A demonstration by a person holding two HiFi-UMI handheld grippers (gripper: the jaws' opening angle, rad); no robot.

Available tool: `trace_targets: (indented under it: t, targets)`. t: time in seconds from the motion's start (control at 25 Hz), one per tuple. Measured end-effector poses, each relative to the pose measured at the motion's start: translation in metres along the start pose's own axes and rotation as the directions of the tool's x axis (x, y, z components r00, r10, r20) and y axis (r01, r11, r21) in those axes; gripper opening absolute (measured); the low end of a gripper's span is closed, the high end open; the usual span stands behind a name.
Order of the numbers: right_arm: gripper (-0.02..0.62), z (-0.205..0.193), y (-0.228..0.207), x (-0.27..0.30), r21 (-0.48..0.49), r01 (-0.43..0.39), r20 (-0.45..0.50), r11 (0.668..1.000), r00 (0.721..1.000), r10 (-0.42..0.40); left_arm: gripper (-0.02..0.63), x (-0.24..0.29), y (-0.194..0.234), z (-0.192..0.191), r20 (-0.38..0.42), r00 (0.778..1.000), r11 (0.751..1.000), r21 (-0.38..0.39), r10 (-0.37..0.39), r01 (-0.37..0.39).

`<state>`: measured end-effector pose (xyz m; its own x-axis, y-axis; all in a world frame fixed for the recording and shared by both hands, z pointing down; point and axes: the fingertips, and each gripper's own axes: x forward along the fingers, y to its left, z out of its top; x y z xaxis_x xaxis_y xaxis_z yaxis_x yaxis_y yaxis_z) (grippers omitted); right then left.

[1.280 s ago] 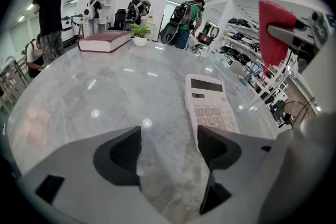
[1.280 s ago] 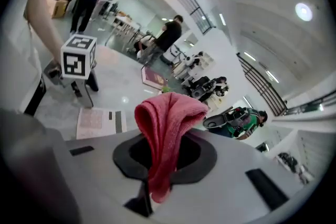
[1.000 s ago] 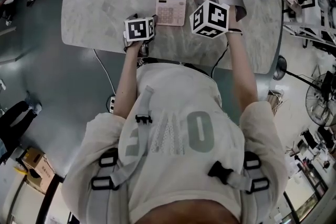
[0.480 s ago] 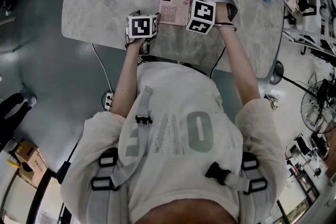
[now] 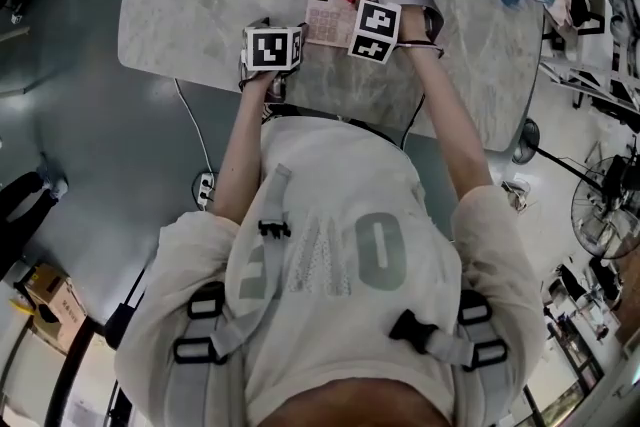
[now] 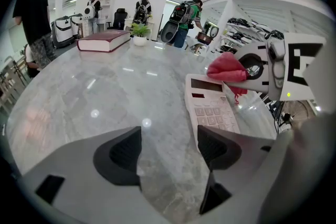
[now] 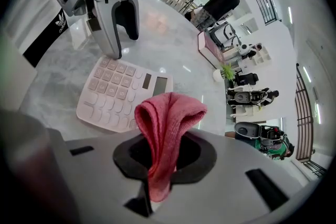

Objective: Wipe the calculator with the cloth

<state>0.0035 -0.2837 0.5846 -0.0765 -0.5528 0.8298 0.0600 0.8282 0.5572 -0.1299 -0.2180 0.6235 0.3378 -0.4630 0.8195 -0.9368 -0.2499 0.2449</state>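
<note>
Because the fingers (image 6: 123, 155) of the left gripper (image 6: 168, 150) stand open and empty just beside the calculator (image 7: 118, 94), which lies loose on the bench (image 6: 105, 92), a firm stroke of the red cloth (image 7: 167, 118) pinched in the closed fingers (image 7: 198, 150) of the right gripper (image 7: 164, 155) may well send it sliding away unwiped.

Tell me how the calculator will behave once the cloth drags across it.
The calculator looks rigid and flat, so it should not bend or tip. It lies on the glossy table, so it may slide under sideways strokes. The cloth folds limply in the right gripper, so its push is likely soft.
</note>
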Motion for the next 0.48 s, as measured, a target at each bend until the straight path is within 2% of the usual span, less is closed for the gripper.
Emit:
trace_targets:
  t: [0.48]
  targets:
    - [0.057,-0.0003,0.0075,0.0034,-0.013,-0.004,-0.024,1.000,1.000,0.004,0.325,-0.0002,-0.0007,0.0002,0.000,1.000,1.000,-0.002,0.003,-0.003]
